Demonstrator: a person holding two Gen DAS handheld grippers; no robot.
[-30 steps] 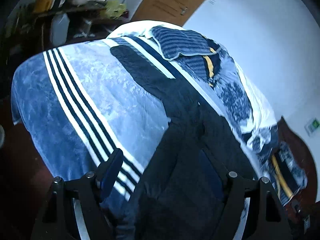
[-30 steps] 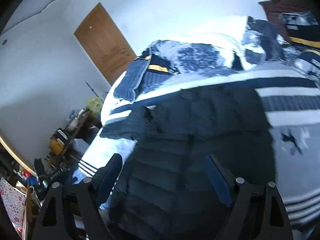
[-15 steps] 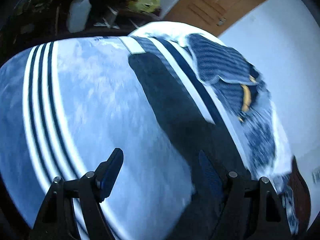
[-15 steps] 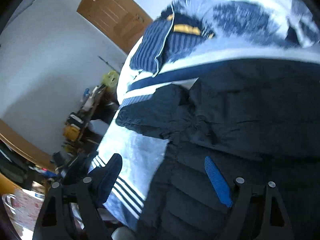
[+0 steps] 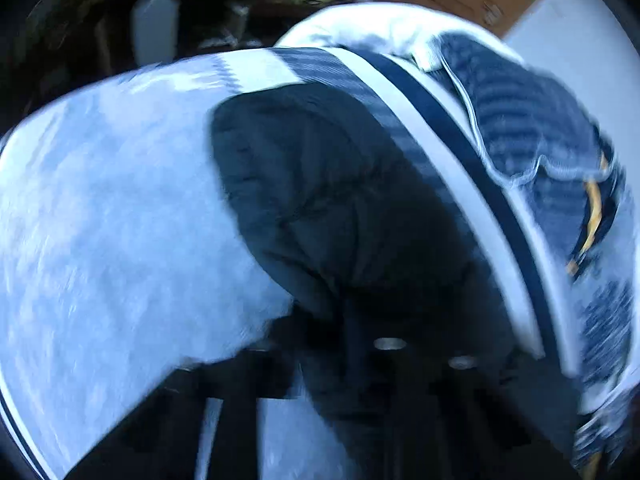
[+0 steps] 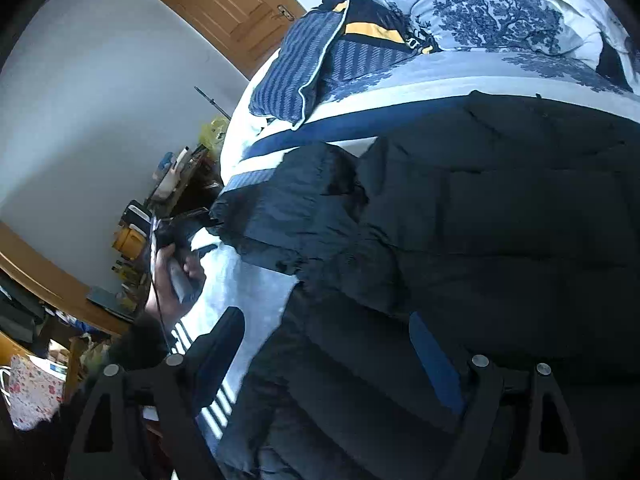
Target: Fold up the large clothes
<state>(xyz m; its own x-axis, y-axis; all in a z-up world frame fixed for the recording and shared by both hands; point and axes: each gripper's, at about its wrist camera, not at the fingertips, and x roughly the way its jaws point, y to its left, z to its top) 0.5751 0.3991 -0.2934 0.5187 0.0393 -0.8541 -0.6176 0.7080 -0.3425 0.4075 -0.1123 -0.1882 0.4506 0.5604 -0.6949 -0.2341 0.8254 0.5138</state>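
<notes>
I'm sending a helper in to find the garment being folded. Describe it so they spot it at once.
Start at the bed with its pale blue, striped cover. Spread across the middle lies a dark quilted puffer jacket, one sleeve reaching toward the bed's edge. It is the only plain, near-black item; the pillow and bedding beside it are patterned blue and white.

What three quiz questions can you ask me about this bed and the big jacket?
1. True or false: the puffer jacket lies on the floor.
2. Pick one: the jaws of the right gripper are A) open, B) shut on a sock, C) shut on a book.
3. Fill in: the striped pillow is mostly ____ in colour.

Key:
1. False. It lies on the bed's striped blanket.
2. A.
3. Blue.
</notes>
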